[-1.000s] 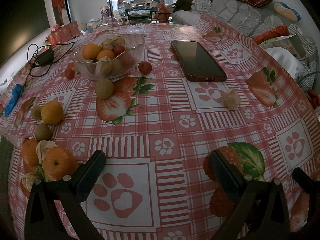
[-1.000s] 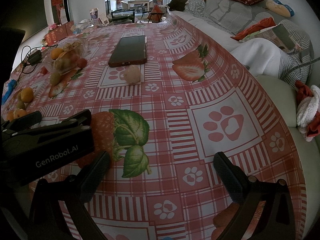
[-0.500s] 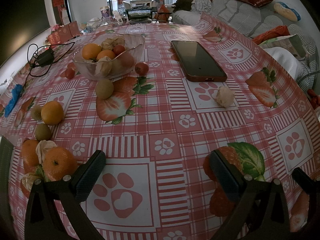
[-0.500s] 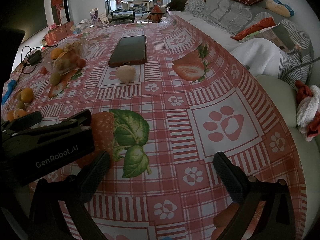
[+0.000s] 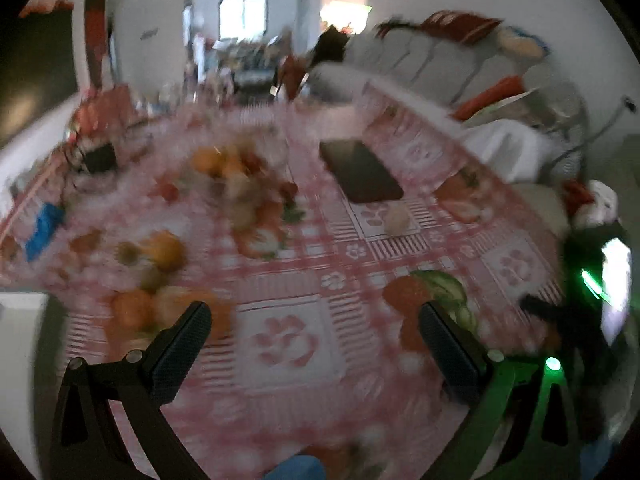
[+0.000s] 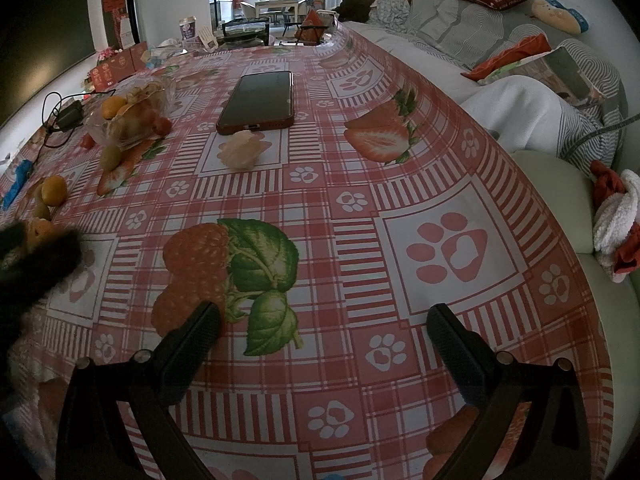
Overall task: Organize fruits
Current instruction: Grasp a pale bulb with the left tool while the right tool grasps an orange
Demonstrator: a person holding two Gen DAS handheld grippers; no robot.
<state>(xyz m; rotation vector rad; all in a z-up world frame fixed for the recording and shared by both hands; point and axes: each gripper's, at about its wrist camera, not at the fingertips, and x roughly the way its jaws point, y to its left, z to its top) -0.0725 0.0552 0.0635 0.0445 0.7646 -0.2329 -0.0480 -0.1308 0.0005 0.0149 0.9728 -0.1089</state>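
A clear glass bowl [image 6: 132, 116] holds oranges and small red fruit at the far left of the table. Loose fruit lies around it: a green fruit [image 6: 111, 157], an orange [image 6: 54, 190] and a pale husked fruit [image 6: 241, 151] just in front of the phone [image 6: 260, 100]. My right gripper [image 6: 324, 314] hovers open over the near table edge, holding nothing. The left wrist view is motion-blurred; my left gripper [image 5: 314, 316] is open and holds nothing, with oranges [image 5: 132, 312] beside its left finger. The bowl [image 5: 236, 168] and husked fruit [image 5: 396, 219] show ahead.
A checked strawberry tablecloth [image 6: 400, 184] covers the table. A charger and cable [image 6: 64, 114] and boxes lie at the far left. A sofa with blankets [image 6: 520, 112] runs along the right edge. The right gripper's body [image 5: 580, 320] shows with green lights.
The left gripper has lifted and pulled back fast, blurring its view; its body has left most of the right wrist view. The husked fruit rolled slightly left. The right gripper is still.
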